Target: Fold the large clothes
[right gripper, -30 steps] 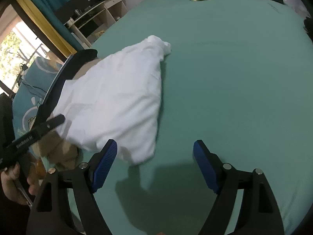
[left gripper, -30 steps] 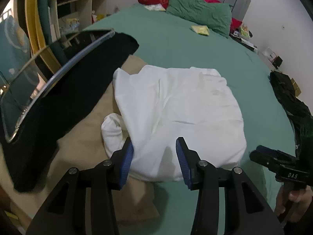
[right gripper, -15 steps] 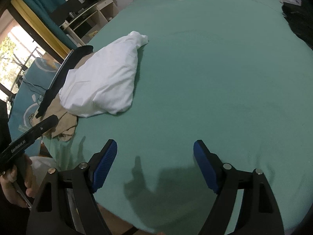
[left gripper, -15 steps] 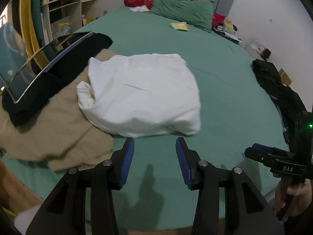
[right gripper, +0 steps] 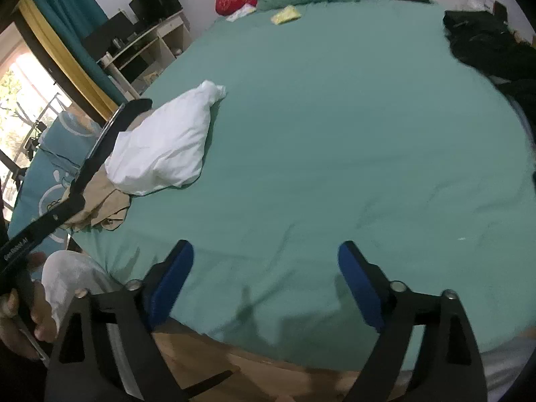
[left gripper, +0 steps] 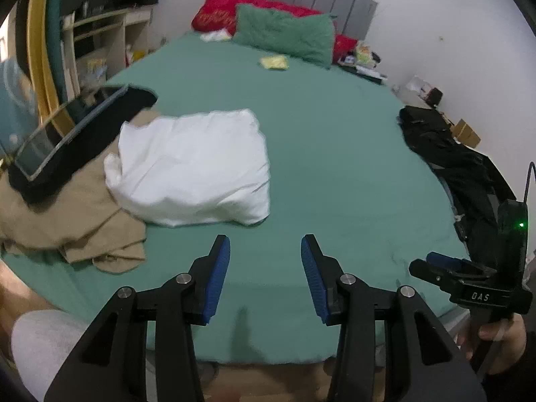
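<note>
A folded white garment [left gripper: 194, 167] lies on the left part of the green bed [left gripper: 328, 154], partly over a tan garment [left gripper: 67, 214]. It also shows in the right wrist view [right gripper: 164, 144], with the tan garment [right gripper: 104, 204] below it. My left gripper [left gripper: 265, 251] is open and empty, held back from the white garment near the bed's front edge. My right gripper [right gripper: 266, 258] is open wide and empty over the bed's front edge; it also shows at the right of the left wrist view [left gripper: 435, 264].
A black garment with a framed panel [left gripper: 73, 134] lies at the bed's left edge. A dark clothes pile [left gripper: 459, 167] sits at the right edge [right gripper: 492, 43]. Pillows [left gripper: 284, 30] and a small yellow item [left gripper: 274, 62] lie at the head. Shelves [right gripper: 140, 53] stand to the left.
Both grippers have pulled back from the white garment toward the bed's front edge. The garment lies where it was, now farther off in both views.
</note>
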The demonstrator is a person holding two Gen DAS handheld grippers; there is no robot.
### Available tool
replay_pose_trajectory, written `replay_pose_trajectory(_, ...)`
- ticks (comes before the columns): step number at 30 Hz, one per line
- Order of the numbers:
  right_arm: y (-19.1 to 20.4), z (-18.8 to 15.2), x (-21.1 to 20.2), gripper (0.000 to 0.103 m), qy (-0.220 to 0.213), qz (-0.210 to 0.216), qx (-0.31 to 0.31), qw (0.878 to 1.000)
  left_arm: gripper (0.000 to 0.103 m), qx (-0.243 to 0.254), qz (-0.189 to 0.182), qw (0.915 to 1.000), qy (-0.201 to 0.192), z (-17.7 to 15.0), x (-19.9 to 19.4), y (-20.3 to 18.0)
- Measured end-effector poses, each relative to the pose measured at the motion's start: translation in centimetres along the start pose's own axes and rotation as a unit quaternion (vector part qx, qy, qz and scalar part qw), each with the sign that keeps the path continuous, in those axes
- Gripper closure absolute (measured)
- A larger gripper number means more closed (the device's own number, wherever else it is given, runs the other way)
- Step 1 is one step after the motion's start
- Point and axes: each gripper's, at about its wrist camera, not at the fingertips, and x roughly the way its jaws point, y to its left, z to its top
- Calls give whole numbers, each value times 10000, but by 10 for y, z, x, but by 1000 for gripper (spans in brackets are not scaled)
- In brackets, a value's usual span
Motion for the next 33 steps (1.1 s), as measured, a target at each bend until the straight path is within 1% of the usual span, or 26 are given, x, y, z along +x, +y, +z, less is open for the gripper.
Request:
replay_pose_trajectory(2,-5,0,-14,11,-112,-75,-34,9999,56,146,97,9997,-143,4,-8,-13)
replay_pose_trajectory(3,-7,0,-20,10,-161,-102,-53,9998,53,227,127,9994,-227,6,-14,-20)
replay_pose_trajectory(4,-9,1,-26,10,-213,-133,-78,9997,50,295,126,9989,-328,8,-20,-27)
replay_pose_trajectory(6,-13,2,-40,9,-339,-198,-136,9991,38,397,120,9977,-532,11,-31,-39)
replay_pose_trajectory(9,-15,6,-61,8,-547,-312,-246,9977,33,664,252,9946,-760,18,-47,-61)
replay_pose_trajectory(11,-15,10,-75,8,-704,-370,-289,9964,32,764,309,9921,-947,22,-58,-73)
replay_pose_trajectory(13,-16,15,-89,8,-889,-399,-319,9947,32,800,211,9896,-1174,27,-72,-82)
replay_pose_trajectory(17,-12,25,-124,7,-1331,-562,-502,9882,32,860,147,9830,-1613,36,-97,-97)
replay_pose_trajectory(18,-11,27,-129,7,-1411,-591,-542,9867,32,886,110,9795,-1808,39,-106,-101)
replay_pose_trajectory(20,-6,33,-146,7,-1628,-675,-667,9821,32,921,69,9743,-2057,43,-117,-104)
replay_pose_trajectory(25,8,43,-181,7,-2085,-815,-919,9703,32,831,223,9599,-2669,51,-150,-111)
replay_pose_trajectory(27,15,44,-191,7,-2240,-826,-986,9661,32,769,75,9560,-2831,53,-161,-110)
replay_pose_trajectory(29,21,44,-201,7,-2405,-811,-1045,9616,32,755,-16,9538,-2908,53,-167,-108)
replay_pose_trajectory(31,27,43,-205,6,-2537,-769,-1096,9580,32,757,93,9529,-2936,52,-168,-107)
replay_pose_trajectory(33,33,42,-204,6,-2617,-771,-1182,9548,32,734,208,9539,-2902,50,-165,-104)
